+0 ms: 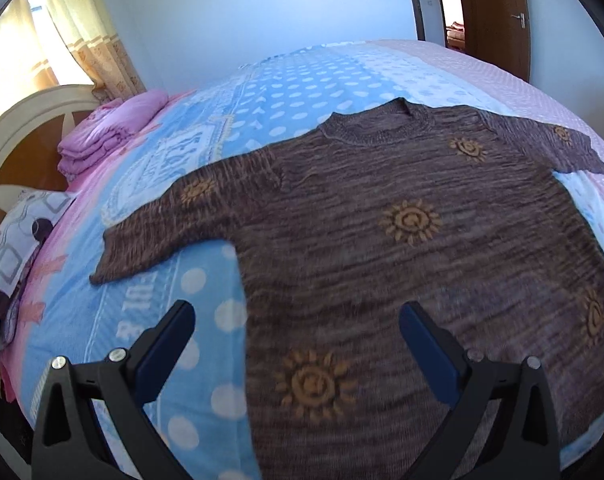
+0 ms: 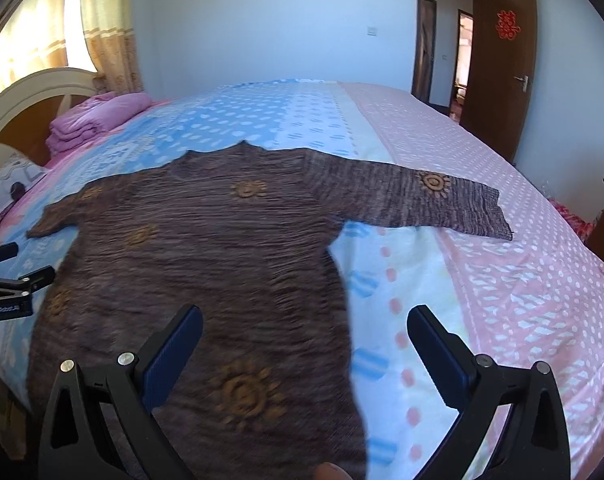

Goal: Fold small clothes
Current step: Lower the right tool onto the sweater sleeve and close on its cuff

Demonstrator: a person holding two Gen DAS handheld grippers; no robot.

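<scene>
A brown knit sweater [image 1: 361, 248] with orange sun motifs lies flat on the bed, front up, both sleeves spread out sideways. It also shows in the right wrist view [image 2: 206, 248]. My left gripper [image 1: 298, 320] is open and empty above the sweater's lower left edge. My right gripper [image 2: 305, 326] is open and empty above the sweater's lower right edge. The left gripper also shows at the left edge of the right wrist view [image 2: 18, 268].
The bed [image 2: 481, 280] has a blue, white and pink dotted cover. Folded pink bedding [image 1: 110, 128] and a patterned pillow [image 1: 14, 256] lie by the headboard [image 1: 30, 120] at the left. A brown door [image 2: 501, 68] stands open at the far right.
</scene>
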